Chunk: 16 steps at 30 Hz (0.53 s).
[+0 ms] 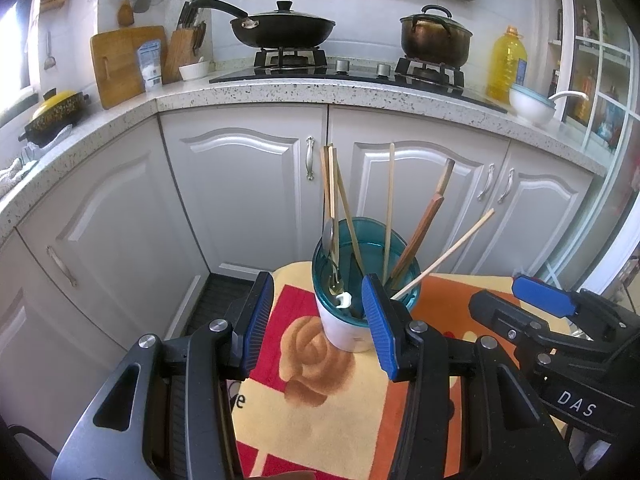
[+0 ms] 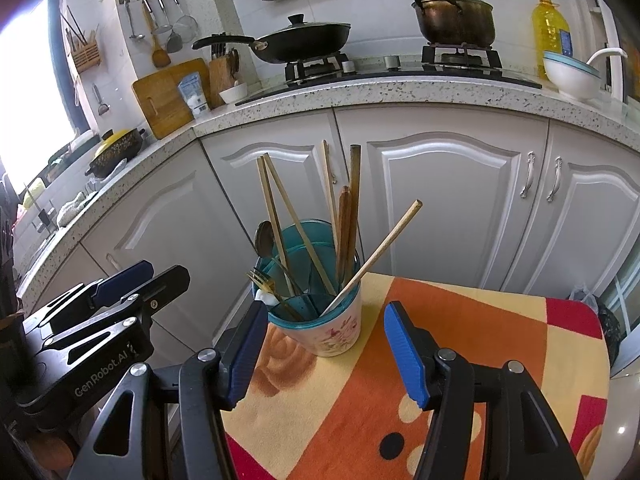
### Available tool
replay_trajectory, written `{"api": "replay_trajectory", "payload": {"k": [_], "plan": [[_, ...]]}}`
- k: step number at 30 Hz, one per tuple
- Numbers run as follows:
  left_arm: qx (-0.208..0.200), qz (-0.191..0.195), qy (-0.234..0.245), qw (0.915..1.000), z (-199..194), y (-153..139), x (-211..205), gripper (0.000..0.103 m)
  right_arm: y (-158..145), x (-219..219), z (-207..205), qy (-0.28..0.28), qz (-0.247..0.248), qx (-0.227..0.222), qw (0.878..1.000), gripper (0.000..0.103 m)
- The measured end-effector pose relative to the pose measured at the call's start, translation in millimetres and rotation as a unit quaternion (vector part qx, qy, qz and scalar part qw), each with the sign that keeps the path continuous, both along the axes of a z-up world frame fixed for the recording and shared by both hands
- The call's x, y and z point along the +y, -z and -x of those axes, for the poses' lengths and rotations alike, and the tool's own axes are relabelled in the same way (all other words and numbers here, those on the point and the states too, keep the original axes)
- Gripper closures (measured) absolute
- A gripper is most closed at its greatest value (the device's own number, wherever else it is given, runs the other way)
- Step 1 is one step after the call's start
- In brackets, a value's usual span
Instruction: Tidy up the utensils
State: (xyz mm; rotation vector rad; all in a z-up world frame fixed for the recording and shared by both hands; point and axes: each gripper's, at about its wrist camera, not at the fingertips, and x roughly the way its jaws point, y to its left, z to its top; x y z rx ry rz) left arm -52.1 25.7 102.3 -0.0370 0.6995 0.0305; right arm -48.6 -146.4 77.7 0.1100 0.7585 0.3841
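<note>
Holder: teal-rimmed utensil cup (image 2: 320,312) upright on patterned cloth (image 2: 460,360), between both grippers.
Contents: chopsticks (image 2: 296,224), spoon (image 2: 265,240), fork (image 2: 262,280), leaning loosely.
Handling: likely light, stiff, slippery sticks; best pinched high on shaft.
Left gripper (image 1: 316,320): parted, empty, flanking cup.
Right gripper (image 2: 324,352): parted, empty.

Lidded wok (image 1: 282,28), pot (image 1: 436,38) on stove; probably oil bottle (image 1: 510,62).
</note>
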Motion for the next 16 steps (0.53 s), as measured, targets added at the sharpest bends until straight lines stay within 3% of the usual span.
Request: {"api": "replay_trajectory", "payload": {"k": [16], "plan": [[-0.011,-0.002,0.007,0.9999,0.7,1.0,-1.2,0.058,2.2,2.4,1.8,0.000,-0.001,0.002,1.000,0.044]]}}
